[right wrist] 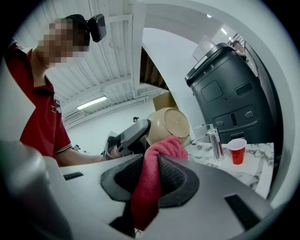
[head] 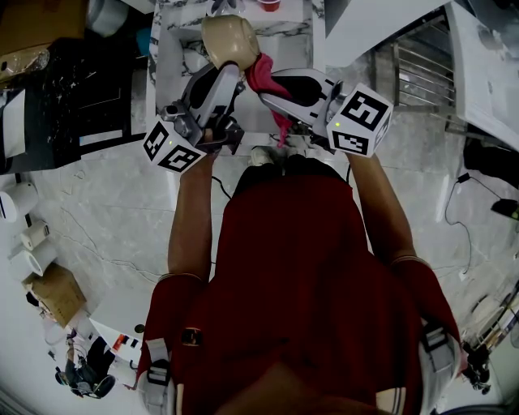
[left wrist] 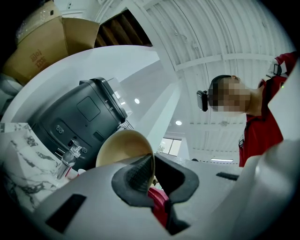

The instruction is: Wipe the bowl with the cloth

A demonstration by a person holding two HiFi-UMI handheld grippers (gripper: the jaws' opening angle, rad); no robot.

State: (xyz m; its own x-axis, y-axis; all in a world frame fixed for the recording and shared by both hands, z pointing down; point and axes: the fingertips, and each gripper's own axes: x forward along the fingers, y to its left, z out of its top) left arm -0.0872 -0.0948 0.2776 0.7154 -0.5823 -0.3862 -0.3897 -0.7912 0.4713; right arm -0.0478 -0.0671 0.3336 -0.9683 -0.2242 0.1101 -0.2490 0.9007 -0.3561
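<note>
- Left gripper view, lower centre: I see the left gripper [left wrist: 152, 171] closed on the bowl's [left wrist: 123, 146] rim.
- Right gripper view: the right gripper [right wrist: 149, 176] clamps the cloth [right wrist: 151, 187], whose top lies against the bowl's outer wall.
- Head view alone shows the table [head: 170, 73] beneath.

In the left gripper view the near part of the bowl [left wrist: 123, 147] is hidden behind the 2 jaws, and the cloth [left wrist: 159, 204] shows only as a red sliver low in the gap. In the head view the top edge cuts off the red cup [head: 270, 4] on the far bench [head: 168, 49], and the bowl's inside, seemingly turned away, cannot be seen.
</note>
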